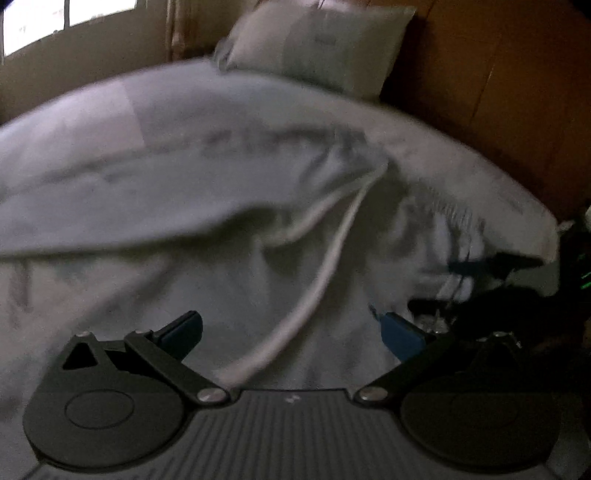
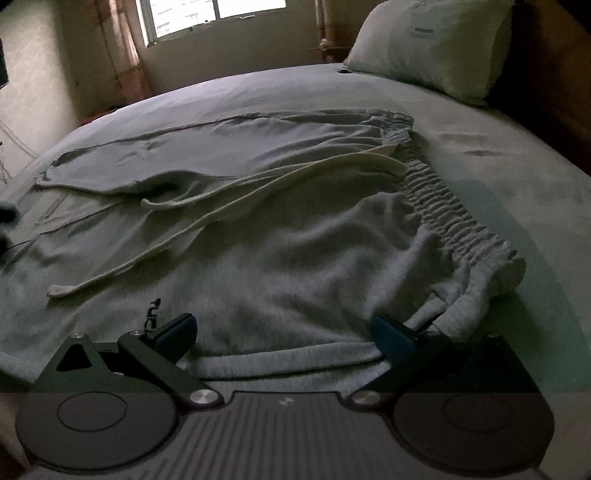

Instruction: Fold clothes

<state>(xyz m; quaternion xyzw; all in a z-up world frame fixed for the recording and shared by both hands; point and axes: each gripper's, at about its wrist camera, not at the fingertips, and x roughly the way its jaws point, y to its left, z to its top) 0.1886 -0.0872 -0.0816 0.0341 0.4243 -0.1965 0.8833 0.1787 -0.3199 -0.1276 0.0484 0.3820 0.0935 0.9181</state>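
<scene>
The grey sweatpants (image 2: 258, 236) lie spread flat across the bed (image 2: 498, 173), soft, limp and light, best pinched at the thick elastic waistband (image 2: 454, 221); both the left tool (image 1: 291, 332) and right tool (image 2: 284, 332) are spread, holding nothing.

Dim room, backlit by window (image 2: 218, 14); left view motion-blurred, edges fisheye-bent.

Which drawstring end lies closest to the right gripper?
The lower drawstring end, at the left on the sweatpants; the other end lies farther up.

Pillow (image 2: 428, 44) at headboard (image 1: 498, 92); window (image 2: 218, 14) behind.
</scene>
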